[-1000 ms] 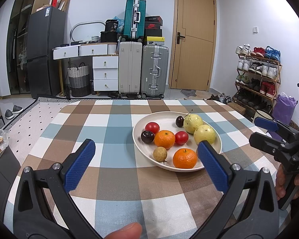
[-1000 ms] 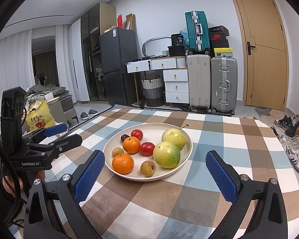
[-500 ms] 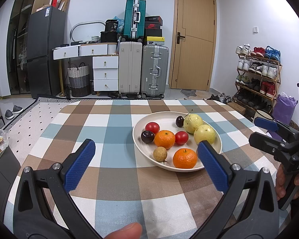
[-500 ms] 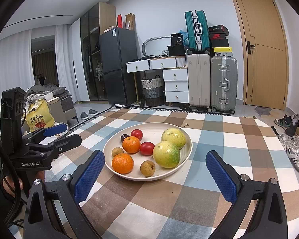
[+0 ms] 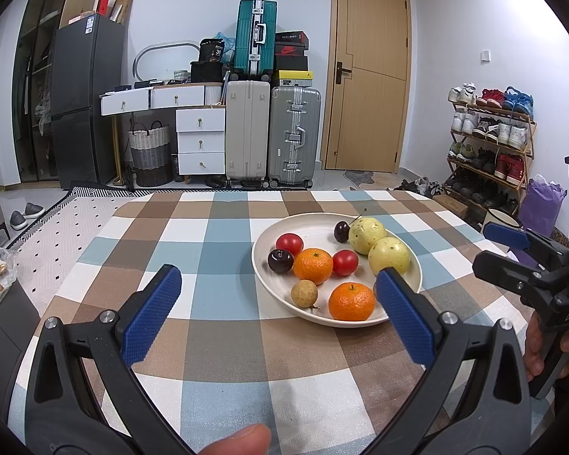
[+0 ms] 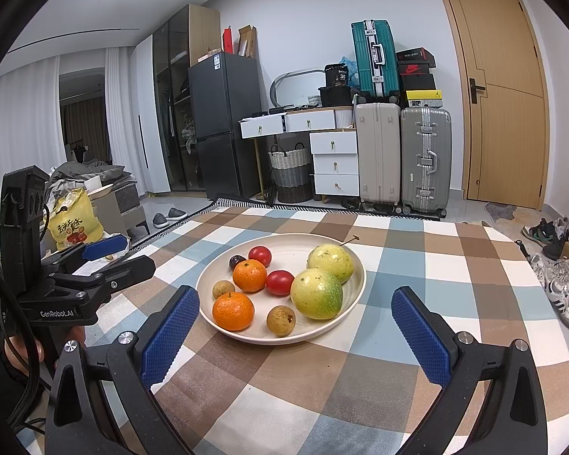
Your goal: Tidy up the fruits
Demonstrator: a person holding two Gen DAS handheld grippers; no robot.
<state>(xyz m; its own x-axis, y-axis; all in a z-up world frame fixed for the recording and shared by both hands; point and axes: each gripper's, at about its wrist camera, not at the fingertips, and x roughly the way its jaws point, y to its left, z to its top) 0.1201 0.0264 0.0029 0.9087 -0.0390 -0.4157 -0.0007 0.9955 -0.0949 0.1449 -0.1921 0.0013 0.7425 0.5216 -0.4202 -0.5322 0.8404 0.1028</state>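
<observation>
A white plate point(image 5: 315, 223) point(image 6: 303, 337) on the checked tablecloth holds two oranges point(image 5: 351, 301) point(image 6: 233, 311), two yellow-green guavas point(image 5: 389, 256) point(image 6: 316, 294), red tomatoes point(image 5: 289, 243) point(image 6: 280, 282), dark cherries point(image 5: 280, 261) and small brown longans point(image 5: 304, 293) point(image 6: 280, 319). My left gripper point(image 5: 277, 307) is open and empty, hovering near the plate's front-left rim. My right gripper point(image 6: 296, 331) is open and empty in front of the plate. Each gripper shows at the edge of the other's view point(image 5: 508, 250) point(image 6: 110, 254), open there too.
The checked tablecloth point(image 5: 193, 250) point(image 6: 417, 265) covers the table. Suitcases point(image 5: 271, 136), white drawers point(image 5: 201, 140) and a black fridge point(image 5: 83, 102) stand against the far wall. A shoe rack point(image 5: 489, 140) is at the right. A yellow bag point(image 6: 74, 223) lies off the left side.
</observation>
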